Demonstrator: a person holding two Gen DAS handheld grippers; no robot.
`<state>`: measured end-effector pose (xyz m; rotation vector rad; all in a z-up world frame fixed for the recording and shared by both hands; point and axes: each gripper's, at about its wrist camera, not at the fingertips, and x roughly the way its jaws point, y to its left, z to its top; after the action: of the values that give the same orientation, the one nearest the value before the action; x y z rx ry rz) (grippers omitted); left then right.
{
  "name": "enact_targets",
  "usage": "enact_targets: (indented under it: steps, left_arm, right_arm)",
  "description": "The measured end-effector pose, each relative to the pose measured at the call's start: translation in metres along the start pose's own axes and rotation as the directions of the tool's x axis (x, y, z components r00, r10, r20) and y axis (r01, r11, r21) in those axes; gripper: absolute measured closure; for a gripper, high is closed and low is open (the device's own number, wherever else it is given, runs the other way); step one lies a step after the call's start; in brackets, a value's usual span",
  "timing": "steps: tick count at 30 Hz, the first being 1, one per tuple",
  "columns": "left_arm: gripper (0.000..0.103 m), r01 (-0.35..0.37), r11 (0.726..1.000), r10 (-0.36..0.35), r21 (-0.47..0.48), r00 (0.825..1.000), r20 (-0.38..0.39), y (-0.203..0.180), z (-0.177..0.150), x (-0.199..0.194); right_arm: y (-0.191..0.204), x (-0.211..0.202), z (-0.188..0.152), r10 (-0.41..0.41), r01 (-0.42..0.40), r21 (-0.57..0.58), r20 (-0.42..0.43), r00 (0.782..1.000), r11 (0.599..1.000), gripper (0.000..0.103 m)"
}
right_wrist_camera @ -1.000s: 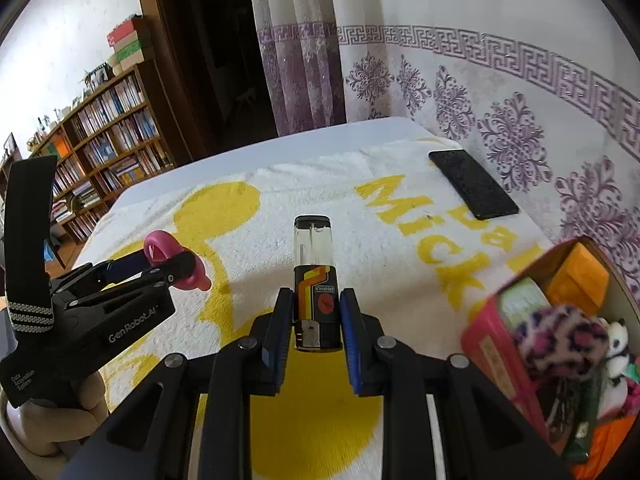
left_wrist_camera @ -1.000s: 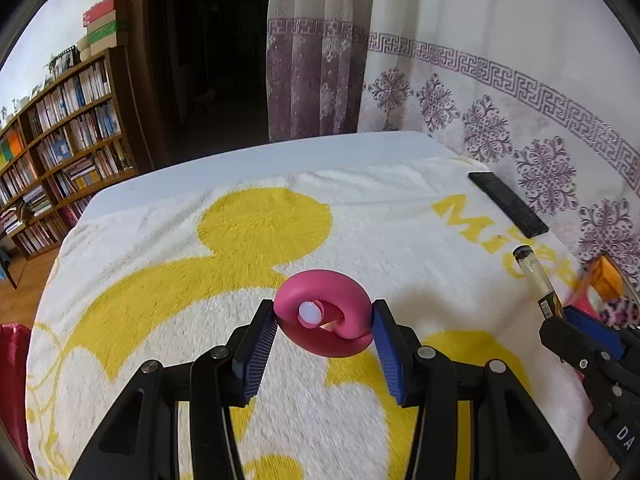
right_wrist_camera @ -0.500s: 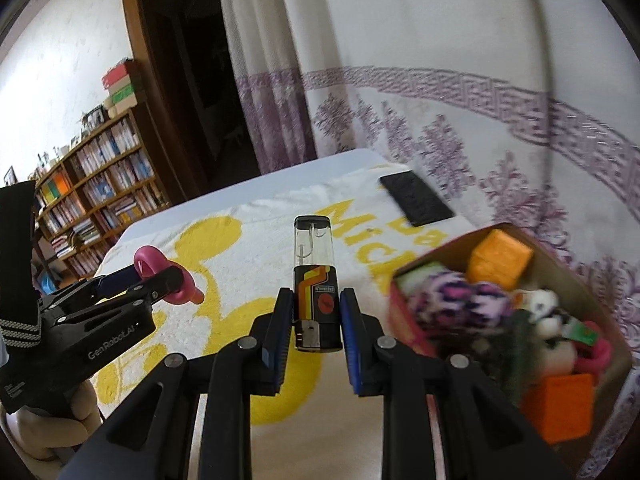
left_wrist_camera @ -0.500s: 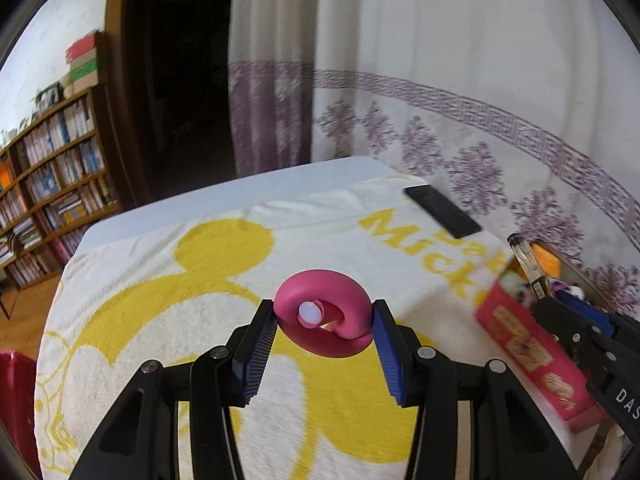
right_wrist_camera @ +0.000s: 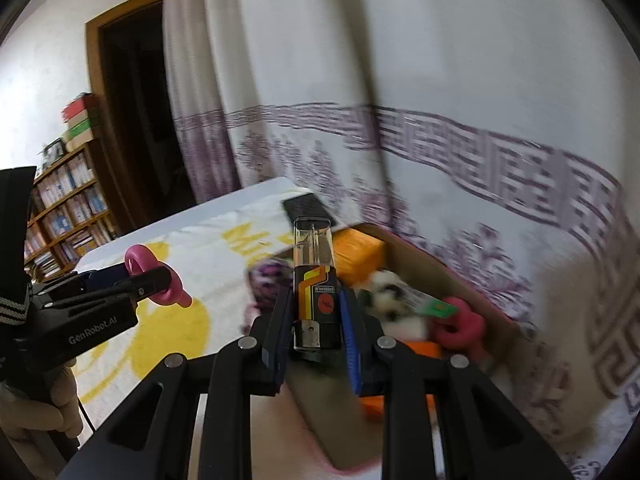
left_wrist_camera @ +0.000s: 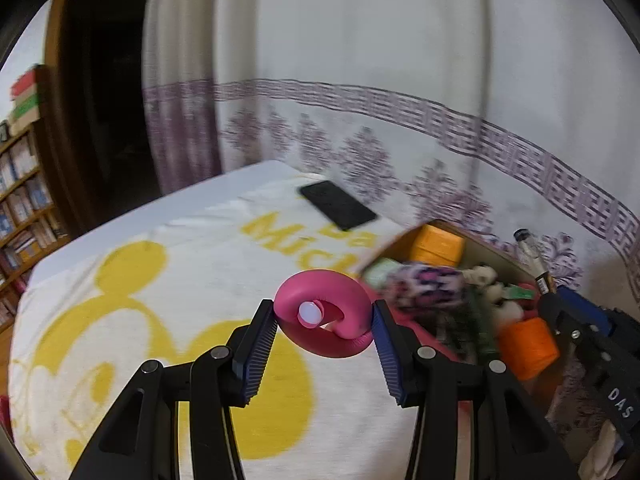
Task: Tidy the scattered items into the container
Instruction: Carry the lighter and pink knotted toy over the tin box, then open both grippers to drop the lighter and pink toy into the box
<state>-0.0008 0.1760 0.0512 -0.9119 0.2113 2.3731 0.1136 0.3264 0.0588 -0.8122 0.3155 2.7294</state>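
Note:
My left gripper [left_wrist_camera: 324,328] is shut on a pink ring-shaped toy [left_wrist_camera: 326,316], held above the yellow-and-white towel [left_wrist_camera: 160,320] just left of the cardboard box [left_wrist_camera: 404,240]. It also shows in the right wrist view [right_wrist_camera: 154,280]. My right gripper [right_wrist_camera: 314,320] is shut on a lighter [right_wrist_camera: 314,280] with a clear top and an orange-striped black body, held over the box [right_wrist_camera: 420,264]. The box holds an orange block [left_wrist_camera: 438,242], a leopard-print item [left_wrist_camera: 426,280], a plush toy [right_wrist_camera: 386,292] and a pink ring [right_wrist_camera: 460,326].
A black phone [left_wrist_camera: 338,205] lies on the towel beyond the box. A white curtain with purple pattern [left_wrist_camera: 400,120] hangs behind the table. A bookshelf [right_wrist_camera: 64,208] and dark doorway [left_wrist_camera: 104,100] are at the left.
Both grippers have swung right with their items. The box has moved toward the centre of both views, and the lighter is now over it.

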Motion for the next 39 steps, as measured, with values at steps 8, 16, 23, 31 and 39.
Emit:
enact_targets:
  steps: [8, 16, 23, 31, 39]
  left_arm:
    - [0.053, 0.107, 0.992, -0.106, 0.062, 0.994, -0.021, -0.049, 0.011, 0.015]
    - [0.053, 0.202, 0.976, -0.196, 0.077, 0.978, -0.076, -0.077, 0.019, 0.041]
    - [0.053, 0.261, 0.960, -0.249, 0.105, 0.961, -0.118, -0.097, 0.021, 0.067]
    - [0.024, 0.338, 0.940, -0.330, 0.051, 0.936, -0.123, -0.089, 0.018, 0.077]
    - [0.017, 0.245, 0.968, -0.240, 0.050, 0.967, -0.088, -0.067, 0.013, 0.056]
  right_arm:
    - [-0.034, -0.003, -0.005, -0.044, 0.044, 0.042, -0.003, 0.999, 0.998, 0.077]
    - [-0.039, 0.001, -0.010, -0.063, 0.063, 0.028, -0.008, 0.998, 0.998, 0.077]
    - [-0.049, 0.005, -0.010, -0.087, 0.087, 0.048, -0.017, 0.996, 0.995, 0.077]
    - [-0.054, 0.019, -0.014, -0.069, 0.073, 0.062, -0.070, 0.995, 0.995, 0.076]
    - [-0.052, 0.017, -0.019, -0.040, 0.047, 0.080, -0.095, 0.995, 0.996, 0.041]
